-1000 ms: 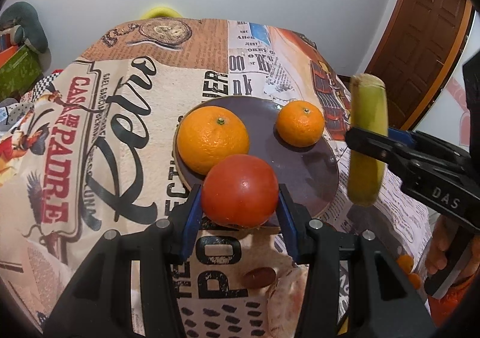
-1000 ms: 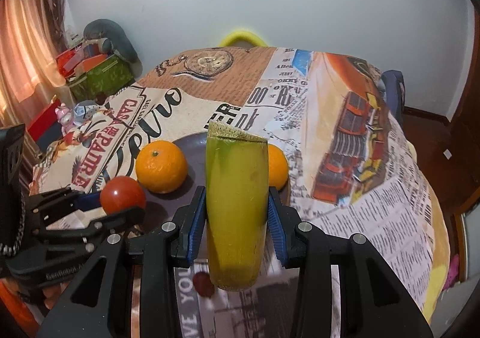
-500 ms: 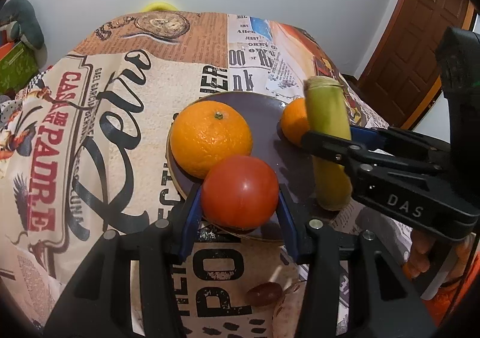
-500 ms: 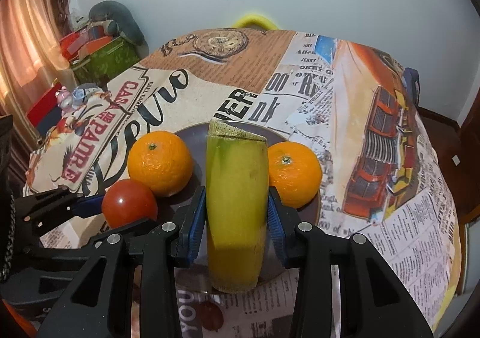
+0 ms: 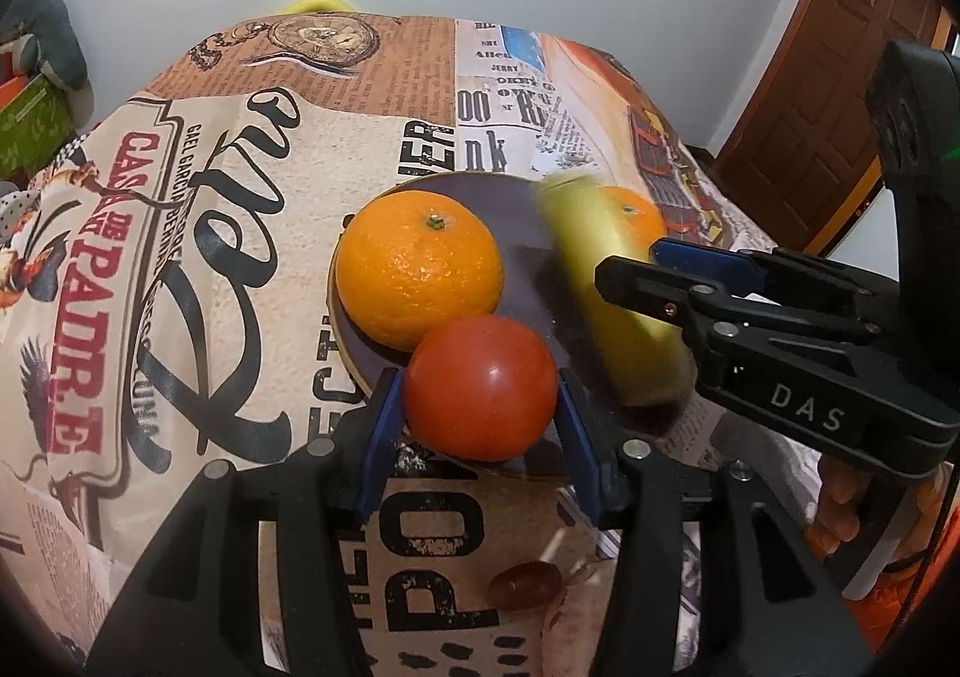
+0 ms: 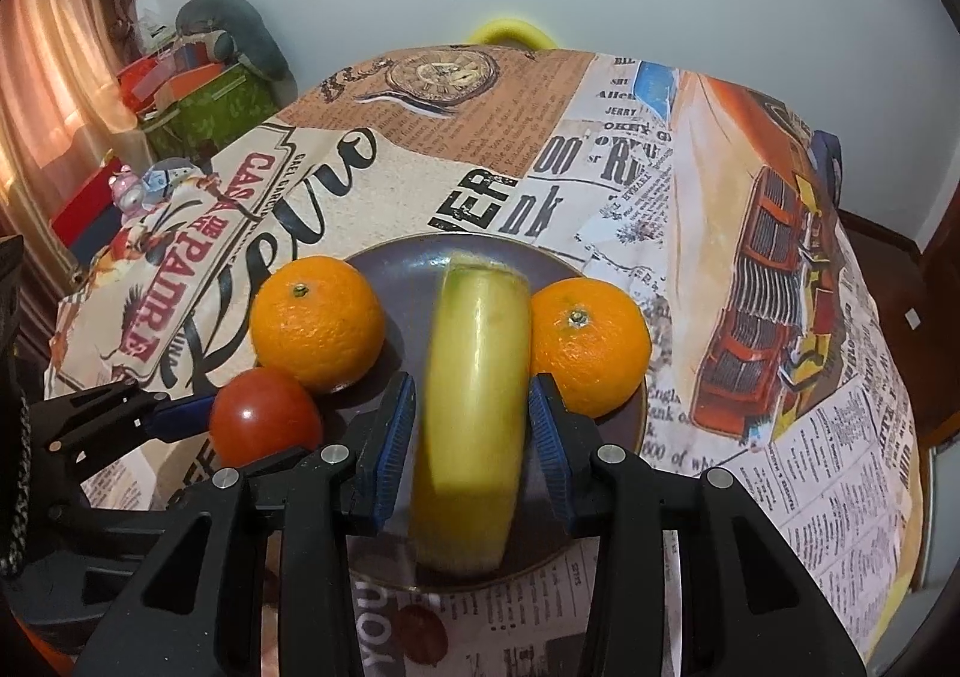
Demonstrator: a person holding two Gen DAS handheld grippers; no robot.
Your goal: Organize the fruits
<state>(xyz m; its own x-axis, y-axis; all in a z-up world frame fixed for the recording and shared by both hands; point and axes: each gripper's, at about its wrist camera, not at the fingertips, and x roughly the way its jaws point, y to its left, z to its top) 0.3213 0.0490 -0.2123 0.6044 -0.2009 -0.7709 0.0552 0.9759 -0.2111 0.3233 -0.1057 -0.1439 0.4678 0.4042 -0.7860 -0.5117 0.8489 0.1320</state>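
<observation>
A dark round plate (image 6: 414,269) (image 5: 480,191) sits on the printed tablecloth and holds a large orange (image 6: 317,320) (image 5: 419,270) on its left and a smaller orange (image 6: 590,344) (image 5: 636,212) on its right. My left gripper (image 5: 480,407) is shut on a red tomato (image 5: 480,386) (image 6: 264,416) at the plate's near left rim. My right gripper (image 6: 471,425) has opened; small gaps show between its blue pads and the yellow-green banana piece (image 6: 474,413) (image 5: 612,293), which is blurred and lies on the plate between the oranges.
A small brown date-like fruit (image 5: 525,584) (image 6: 423,632) lies on the cloth just in front of the plate. A yellow chair back (image 6: 510,32) stands beyond the far table edge. Boxes and a toy (image 6: 198,77) sit off to the left. A wooden door (image 5: 828,65) is at right.
My right gripper came down over the plate with the banana piece and opened, letting it drop between the oranges. My left gripper moved slightly closer to the plate with the tomato.
</observation>
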